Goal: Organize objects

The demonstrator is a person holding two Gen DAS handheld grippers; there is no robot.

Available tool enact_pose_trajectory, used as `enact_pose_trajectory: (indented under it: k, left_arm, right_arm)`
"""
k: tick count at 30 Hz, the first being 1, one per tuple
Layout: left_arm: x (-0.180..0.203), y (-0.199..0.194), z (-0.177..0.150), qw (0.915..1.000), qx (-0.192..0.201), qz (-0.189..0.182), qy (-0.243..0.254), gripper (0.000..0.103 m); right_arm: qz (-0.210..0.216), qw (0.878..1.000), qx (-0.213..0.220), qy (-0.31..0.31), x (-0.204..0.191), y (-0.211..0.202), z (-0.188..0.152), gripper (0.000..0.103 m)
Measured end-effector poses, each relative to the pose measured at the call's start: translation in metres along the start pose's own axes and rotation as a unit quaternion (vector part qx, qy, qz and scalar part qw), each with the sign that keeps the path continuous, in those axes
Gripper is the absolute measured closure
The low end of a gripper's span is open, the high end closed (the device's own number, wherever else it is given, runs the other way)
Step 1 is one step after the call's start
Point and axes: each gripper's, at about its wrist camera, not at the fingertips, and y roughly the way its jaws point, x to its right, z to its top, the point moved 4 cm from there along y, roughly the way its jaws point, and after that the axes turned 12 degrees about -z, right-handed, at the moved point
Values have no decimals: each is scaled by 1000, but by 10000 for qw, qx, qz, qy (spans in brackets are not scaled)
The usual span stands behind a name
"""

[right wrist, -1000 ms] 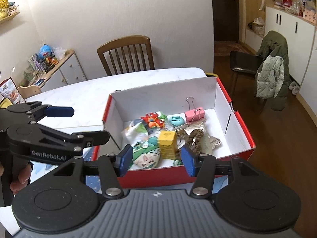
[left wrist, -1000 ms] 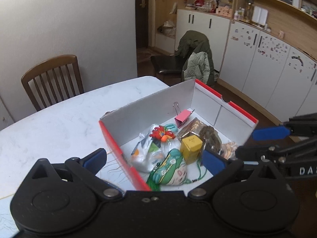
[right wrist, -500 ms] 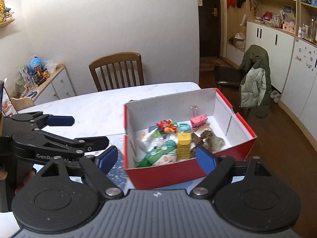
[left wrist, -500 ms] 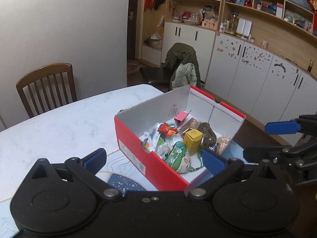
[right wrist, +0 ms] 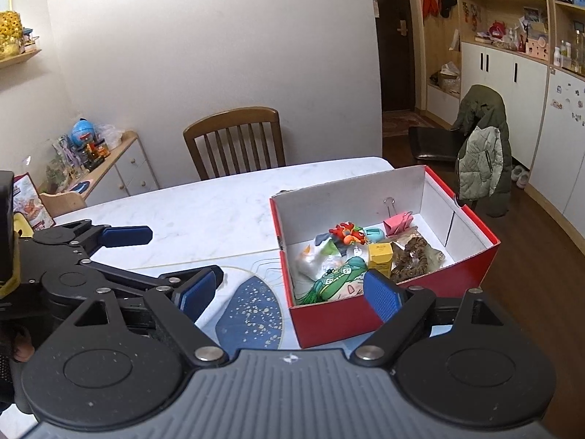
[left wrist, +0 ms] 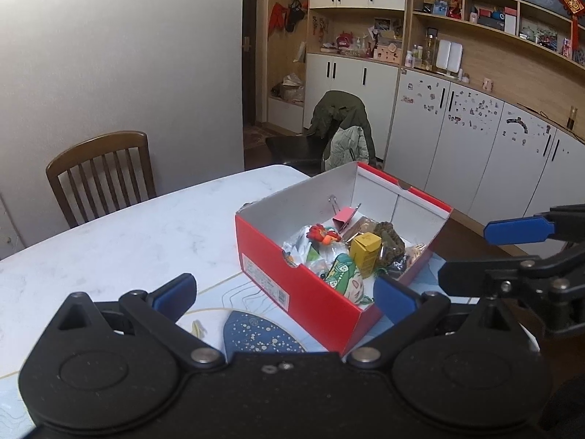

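Red box [right wrist: 395,320], approx. seven items.

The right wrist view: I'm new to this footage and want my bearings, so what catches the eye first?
A red box with white walls sits on the white table, packed with small things: a yellow carton, a pink clip, an orange toy. Both grippers, left and right, hang open and empty in front of it. A wooden chair stands behind the table.
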Motion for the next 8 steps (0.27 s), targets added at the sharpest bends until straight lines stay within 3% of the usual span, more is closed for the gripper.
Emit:
enact_pose_trajectory:
  k: [8]
  left_arm:
    - [4,-15,-5,9994,29,274,-192,1]
  right_arm:
    - [233,9996,-23,-154,-4,-13,-11,15]
